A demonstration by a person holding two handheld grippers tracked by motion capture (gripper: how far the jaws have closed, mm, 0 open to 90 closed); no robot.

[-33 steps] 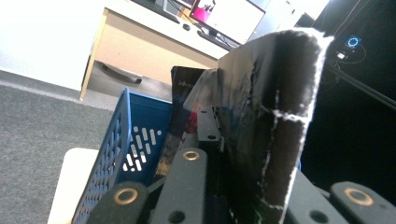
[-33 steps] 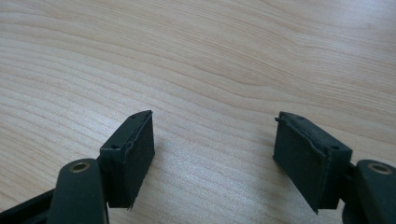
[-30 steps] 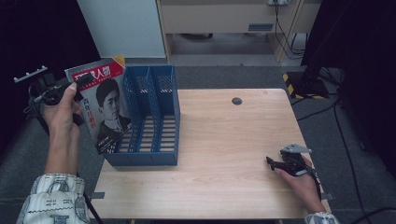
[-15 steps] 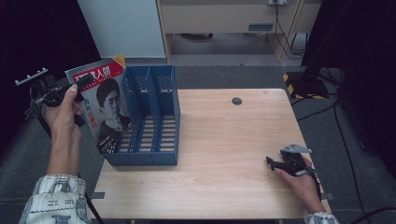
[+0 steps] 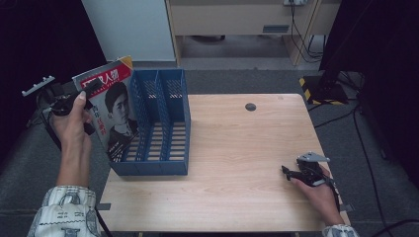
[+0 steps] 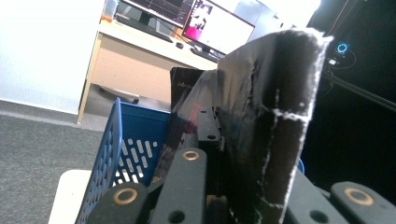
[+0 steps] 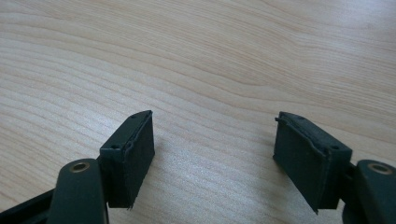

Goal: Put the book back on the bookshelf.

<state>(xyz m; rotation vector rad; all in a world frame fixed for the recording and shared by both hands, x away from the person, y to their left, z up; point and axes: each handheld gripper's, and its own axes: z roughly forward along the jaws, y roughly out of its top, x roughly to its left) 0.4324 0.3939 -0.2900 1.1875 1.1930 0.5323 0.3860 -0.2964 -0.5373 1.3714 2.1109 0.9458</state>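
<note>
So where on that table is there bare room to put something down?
The wood between the blue file rack and the right tool is bare, back to the small dark disc. It is crowded at the left edge, where the left tool holds a magazine beside the rack.

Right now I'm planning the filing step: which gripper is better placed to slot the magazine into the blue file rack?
Left. The left gripper already clamps the magazine beside the blue file rack; the right gripper rests open on the table, far off.

sleeves: pale patterned cuffs | left claw point(image 5: 91, 85): black, brass-ringed screws | right claw point(image 5: 285, 171): black, grey plate
</note>
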